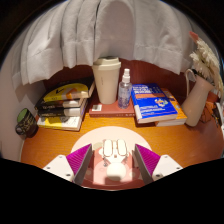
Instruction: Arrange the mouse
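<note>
A white mouse (113, 154) lies on a round pink mouse mat (92, 139) on the wooden desk (50, 145). It stands between my gripper's (114, 160) two fingers, with a small gap at either side. The fingers' magenta pads (81, 160) flank it left and right. The gripper is open around the mouse, which rests on the mat.
Beyond the mat stand a cream container (106, 78) and a clear spray bottle (125, 88). A blue book (155, 103) lies to the right, a stack of books (63, 105) to the left. A vase with flowers (197, 95) stands far right. A white curtain (100, 30) hangs behind.
</note>
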Available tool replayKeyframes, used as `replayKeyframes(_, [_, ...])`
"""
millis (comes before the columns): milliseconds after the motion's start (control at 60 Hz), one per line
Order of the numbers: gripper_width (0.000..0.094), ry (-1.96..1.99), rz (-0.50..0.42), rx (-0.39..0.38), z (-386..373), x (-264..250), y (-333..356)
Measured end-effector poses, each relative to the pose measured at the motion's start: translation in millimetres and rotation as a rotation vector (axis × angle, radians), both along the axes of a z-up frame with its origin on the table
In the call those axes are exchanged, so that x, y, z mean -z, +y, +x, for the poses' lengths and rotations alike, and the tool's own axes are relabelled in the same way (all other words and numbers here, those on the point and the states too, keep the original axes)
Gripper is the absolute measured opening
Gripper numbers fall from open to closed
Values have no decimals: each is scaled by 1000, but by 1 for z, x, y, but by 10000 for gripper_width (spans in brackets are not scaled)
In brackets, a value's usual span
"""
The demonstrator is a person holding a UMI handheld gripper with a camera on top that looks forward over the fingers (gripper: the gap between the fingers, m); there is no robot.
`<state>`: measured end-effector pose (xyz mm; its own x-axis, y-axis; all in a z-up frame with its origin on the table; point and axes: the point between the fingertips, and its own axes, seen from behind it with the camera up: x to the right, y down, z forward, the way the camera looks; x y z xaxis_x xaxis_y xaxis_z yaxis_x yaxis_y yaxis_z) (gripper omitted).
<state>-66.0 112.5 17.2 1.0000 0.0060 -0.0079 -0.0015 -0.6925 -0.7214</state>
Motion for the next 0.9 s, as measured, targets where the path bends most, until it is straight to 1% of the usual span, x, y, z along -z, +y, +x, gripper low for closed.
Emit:
replayKeyframes(83, [859, 7, 30, 12, 2, -34, -15])
replayKeyframes(150, [858, 12, 74, 19, 2, -70, -30])
replayKeyframes(233, [854, 8, 124, 34, 5, -114, -56])
replayKeyframes(300, [851, 4, 156, 29, 6, -145, -80])
replayKeyframes(400, [847, -10, 202, 37, 7, -181, -114])
replayKeyframes(600, [847, -37, 231, 31, 0, -214, -177])
replayKeyframes(767, [850, -47, 248, 39, -3, -223, -217])
replayKeyframes(900, [849, -55, 248, 32, -6, -221, -241])
